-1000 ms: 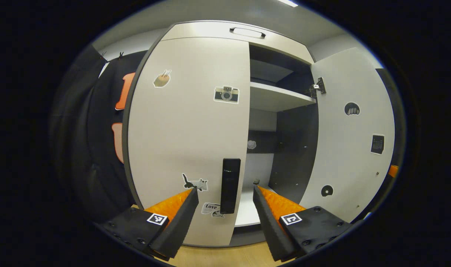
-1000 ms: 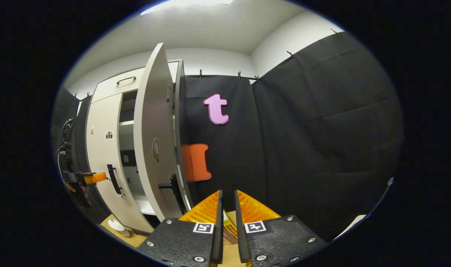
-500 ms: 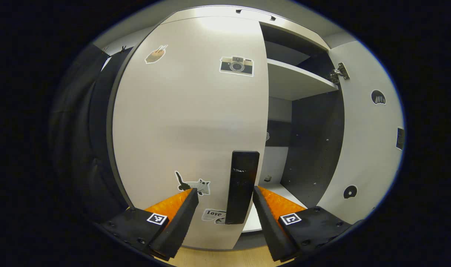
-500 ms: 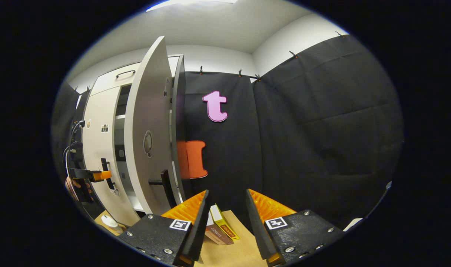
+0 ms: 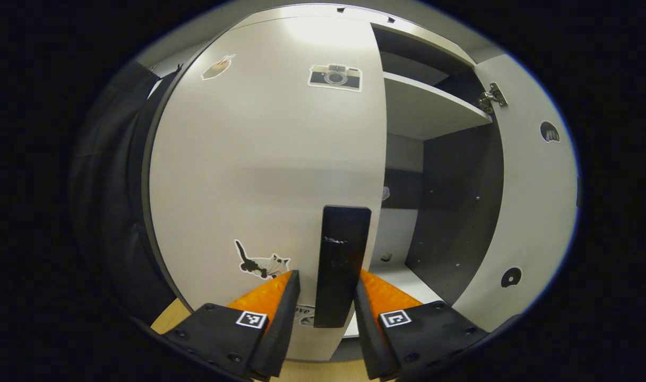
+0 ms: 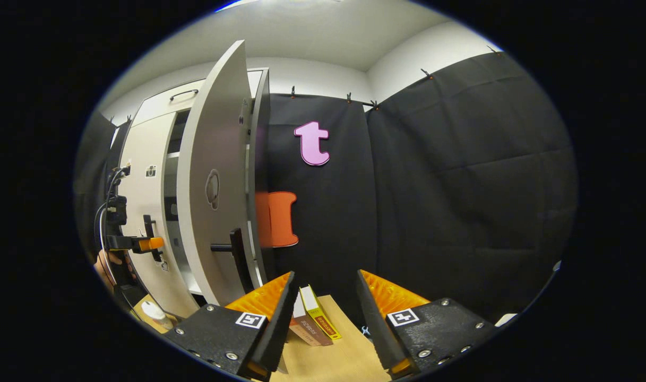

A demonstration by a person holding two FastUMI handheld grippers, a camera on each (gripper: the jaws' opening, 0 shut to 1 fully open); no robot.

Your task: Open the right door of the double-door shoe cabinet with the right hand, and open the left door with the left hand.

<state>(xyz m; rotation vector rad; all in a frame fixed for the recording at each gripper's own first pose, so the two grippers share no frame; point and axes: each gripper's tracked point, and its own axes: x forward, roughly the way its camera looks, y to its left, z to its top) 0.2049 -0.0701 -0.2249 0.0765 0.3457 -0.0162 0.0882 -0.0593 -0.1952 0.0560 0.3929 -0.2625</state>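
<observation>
The white left door point(image 5: 264, 159) of the shoe cabinet is closed and carries several stickers. Its black vertical handle point(image 5: 341, 254) stands between the fingers of my left gripper point(image 5: 325, 276). The jaws are narrowed around the handle, with a thin gap still showing on its left side. The right door point(image 5: 530, 201) is swung open, baring a shelf point(image 5: 429, 111) and the dark inside. In the right gripper view that open door point(image 6: 214, 175) is seen nearly edge-on, its handle point(image 6: 238, 254) left of my right gripper point(image 6: 325, 278), which is open and holds nothing. The left gripper point(image 6: 142, 244) sits far left.
A drawer front with a handle point(image 6: 184, 94) tops the cabinet. Two slim boxes point(image 6: 315, 318) lie on a wooden surface point(image 6: 349, 355) below my right gripper, and a white round lid point(image 6: 153, 312) lies by the cabinet's foot. Black cloth walls close in on both sides.
My left gripper has moved in on the left door's handle and its fingers have narrowed around it. My right gripper has gone from shut to open, clear of the right door's handle.
</observation>
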